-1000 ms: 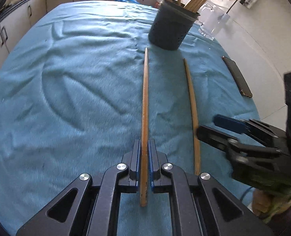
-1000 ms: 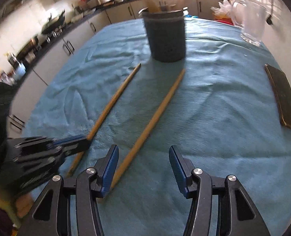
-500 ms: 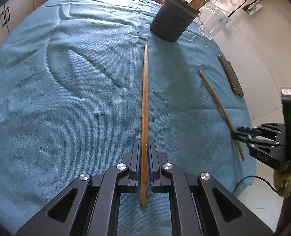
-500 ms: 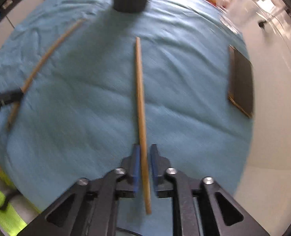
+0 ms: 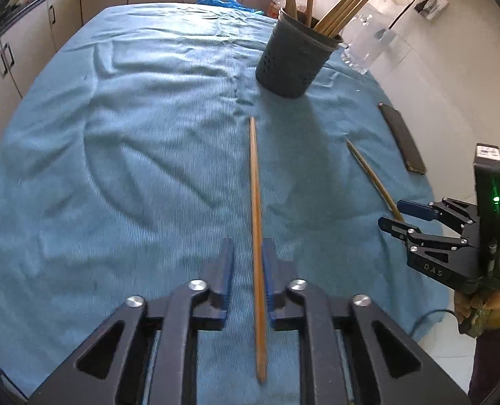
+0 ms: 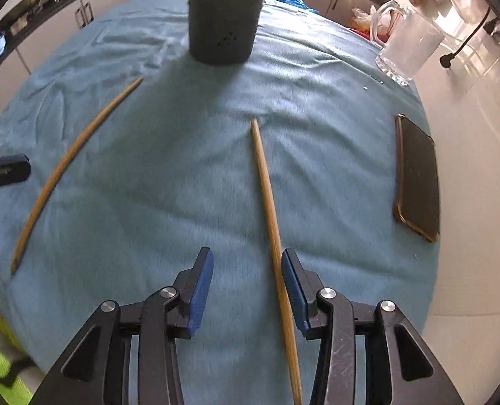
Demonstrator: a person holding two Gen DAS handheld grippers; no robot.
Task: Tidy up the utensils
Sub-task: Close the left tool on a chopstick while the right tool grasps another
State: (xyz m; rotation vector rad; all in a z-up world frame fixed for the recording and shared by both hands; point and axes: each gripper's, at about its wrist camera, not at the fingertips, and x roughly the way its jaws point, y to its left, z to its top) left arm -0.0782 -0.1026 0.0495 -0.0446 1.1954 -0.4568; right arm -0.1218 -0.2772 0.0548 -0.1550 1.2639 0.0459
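Both grippers angled steeply down, left gripper (image 5: 248, 263) and right gripper (image 6: 246, 278) opening, a chopstick between each.

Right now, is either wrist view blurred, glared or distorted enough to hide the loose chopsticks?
Left wrist view: strong fisheye bending, chopstick between the gripper fingers slightly smeared, still readable. Right wrist view: blown-out window glare over the glass jug, cloth softly blurred, both chopsticks clear; holder casts a shadow forward.

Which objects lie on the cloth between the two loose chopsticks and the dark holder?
Nothing visible does. Only bare blue cloth lies between the left chopstick, the right chopstick and the dark holder. The phone lies off to the side.
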